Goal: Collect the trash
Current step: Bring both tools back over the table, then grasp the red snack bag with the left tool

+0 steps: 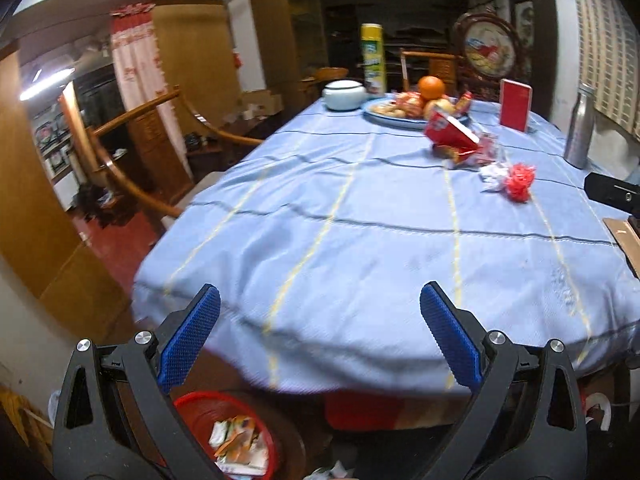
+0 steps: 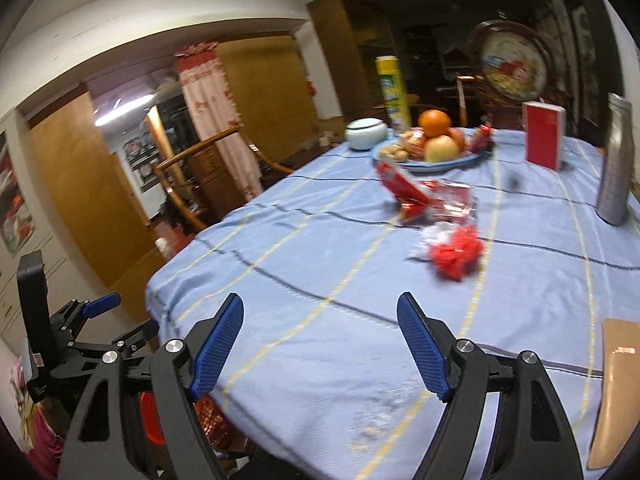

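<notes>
Two grippers: both hold nothing.
Red bin (image 1: 228, 432): seven o'clock, on the floor, wrappers inside.
Left gripper (image 1: 320, 312): jaws spread wide over the table (image 1: 340, 248) edge.
Right gripper (image 2: 320, 320): jaws wide apart.
Trash: red wrapper (image 2: 404, 192) and red crumple (image 2: 456, 252), one o'clock, near each other.

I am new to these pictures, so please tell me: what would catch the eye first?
First the blue tablecloth filling both views, with red wrappers and a red crumpled wad scattered mid-table before the fruit plate. Then the left gripper and right gripper, open and empty, and the red basket of trash below the near edge.
</notes>
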{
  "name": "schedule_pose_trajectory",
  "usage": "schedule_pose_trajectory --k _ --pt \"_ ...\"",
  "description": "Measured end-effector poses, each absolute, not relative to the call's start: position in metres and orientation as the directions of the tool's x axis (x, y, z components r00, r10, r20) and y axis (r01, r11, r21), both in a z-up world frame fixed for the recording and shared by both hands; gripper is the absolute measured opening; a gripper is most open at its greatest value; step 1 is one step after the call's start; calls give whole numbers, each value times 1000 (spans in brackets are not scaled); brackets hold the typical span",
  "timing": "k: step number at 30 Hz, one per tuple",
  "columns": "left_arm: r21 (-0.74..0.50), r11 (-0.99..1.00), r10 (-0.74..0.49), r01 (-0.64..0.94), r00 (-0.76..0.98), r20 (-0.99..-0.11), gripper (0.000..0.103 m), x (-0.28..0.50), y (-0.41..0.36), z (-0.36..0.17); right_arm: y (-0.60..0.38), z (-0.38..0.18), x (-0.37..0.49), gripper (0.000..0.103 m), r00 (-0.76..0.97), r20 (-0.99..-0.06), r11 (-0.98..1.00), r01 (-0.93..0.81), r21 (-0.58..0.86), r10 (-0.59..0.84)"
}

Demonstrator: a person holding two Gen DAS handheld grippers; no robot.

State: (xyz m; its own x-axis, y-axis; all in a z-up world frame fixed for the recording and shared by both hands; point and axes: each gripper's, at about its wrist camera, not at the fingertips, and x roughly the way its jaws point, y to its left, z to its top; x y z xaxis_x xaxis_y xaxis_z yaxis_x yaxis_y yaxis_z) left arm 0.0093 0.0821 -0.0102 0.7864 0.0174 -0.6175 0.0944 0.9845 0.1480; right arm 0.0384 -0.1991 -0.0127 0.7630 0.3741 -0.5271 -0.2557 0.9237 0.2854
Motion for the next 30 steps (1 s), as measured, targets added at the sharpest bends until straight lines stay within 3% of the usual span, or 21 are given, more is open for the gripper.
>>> schedule_pose_trajectory --k 10,18,30 --pt "134 972 -57 194 745 -664 96 88 20 -21 -257 -31 93 78 766 -595 958 -96 272 246" --pt "150 962 -68 230 728 -683 96 142 -20 -31 -282 -50 134 87 747 -655 984 8 180 114" --pt "75 946 -166 314 670 -723 96 227 -79 -26 -300 -78 153 91 692 -707 971 38 238 146"
